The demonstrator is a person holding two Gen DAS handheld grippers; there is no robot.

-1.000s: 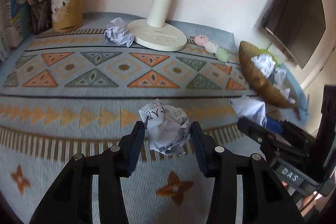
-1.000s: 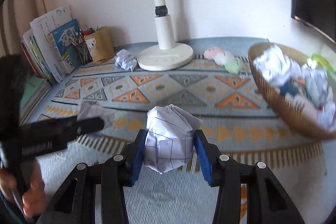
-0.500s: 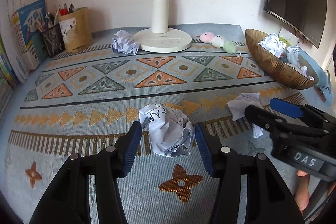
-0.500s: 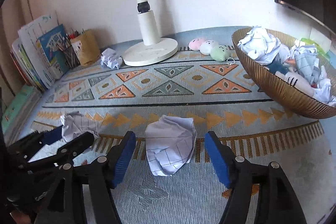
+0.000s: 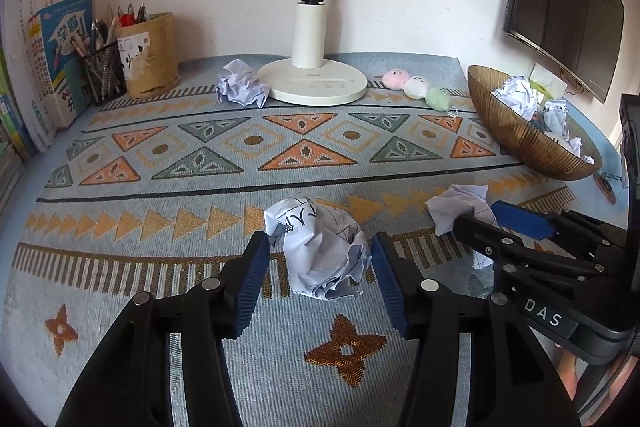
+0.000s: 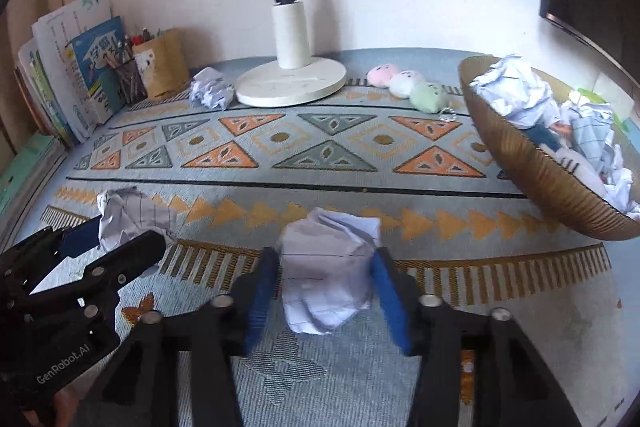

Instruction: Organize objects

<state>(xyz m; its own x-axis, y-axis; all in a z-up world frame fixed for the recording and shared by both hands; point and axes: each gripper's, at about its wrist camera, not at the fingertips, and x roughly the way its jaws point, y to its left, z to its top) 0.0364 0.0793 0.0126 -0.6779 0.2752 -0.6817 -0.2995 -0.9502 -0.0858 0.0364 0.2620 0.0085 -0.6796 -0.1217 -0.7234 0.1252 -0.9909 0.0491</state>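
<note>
Crumpled paper ball (image 5: 320, 255) is lying between the left gripper (image 5: 316, 277)'s spread fingers, unpinched | second paper ball (image 6: 328, 275) is sitting between the right gripper (image 6: 324, 301)'s spread fingers, contact unclear | both likely heading for the bowl (image 6: 532, 183) beyond.

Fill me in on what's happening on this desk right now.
A person is tidying crumpled paper with a handheld gripper in each hand. The left gripper is open around a crumpled white paper ball with black scribbles on the patterned blue woven mat. The right gripper brackets a crumpled white grid-lined paper ball. The ribbed golden bowl already holds several wads; another crumpled paper wad lies beside the white lamp base.
</note>
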